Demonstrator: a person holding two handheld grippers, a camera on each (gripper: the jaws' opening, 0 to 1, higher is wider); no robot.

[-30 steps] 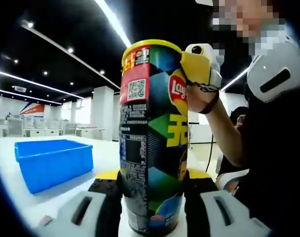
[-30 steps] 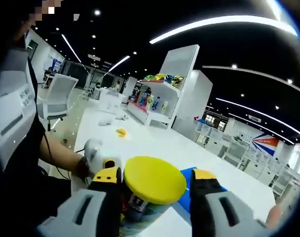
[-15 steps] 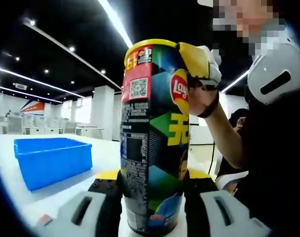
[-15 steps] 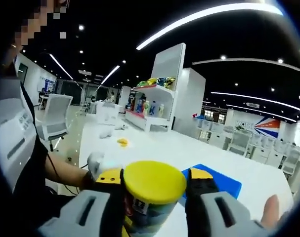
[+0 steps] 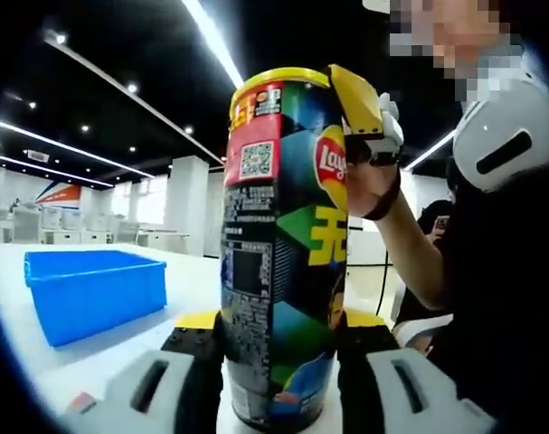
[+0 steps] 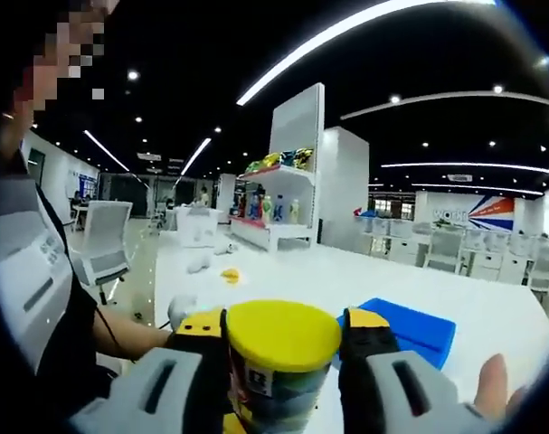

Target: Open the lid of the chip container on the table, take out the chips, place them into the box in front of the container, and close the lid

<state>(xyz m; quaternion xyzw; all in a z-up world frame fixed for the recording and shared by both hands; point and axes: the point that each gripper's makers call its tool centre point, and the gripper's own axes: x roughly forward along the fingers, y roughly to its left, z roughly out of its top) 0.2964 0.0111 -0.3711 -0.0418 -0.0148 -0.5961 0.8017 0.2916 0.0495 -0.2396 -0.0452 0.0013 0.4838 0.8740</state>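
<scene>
In the left gripper view, a blue rectangular plastic box (image 5: 93, 291) is sitting on the white table (image 5: 194, 282), well apart from the tall colourful cardboard chip canister (image 5: 281, 244), with bare tabletop lying between them. The left gripper (image 5: 279, 357) is clamping the canister's lower body. At the top, the right gripper (image 6: 284, 336) is pressing both jaws against the yellow plastic lid (image 6: 283, 333), still seated on the canister's rim.

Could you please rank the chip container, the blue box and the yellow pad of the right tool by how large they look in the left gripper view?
1. Chip container, largest, though closest to the camera.
2. Blue box.
3. Right tool's yellow pad, smallest.
</scene>
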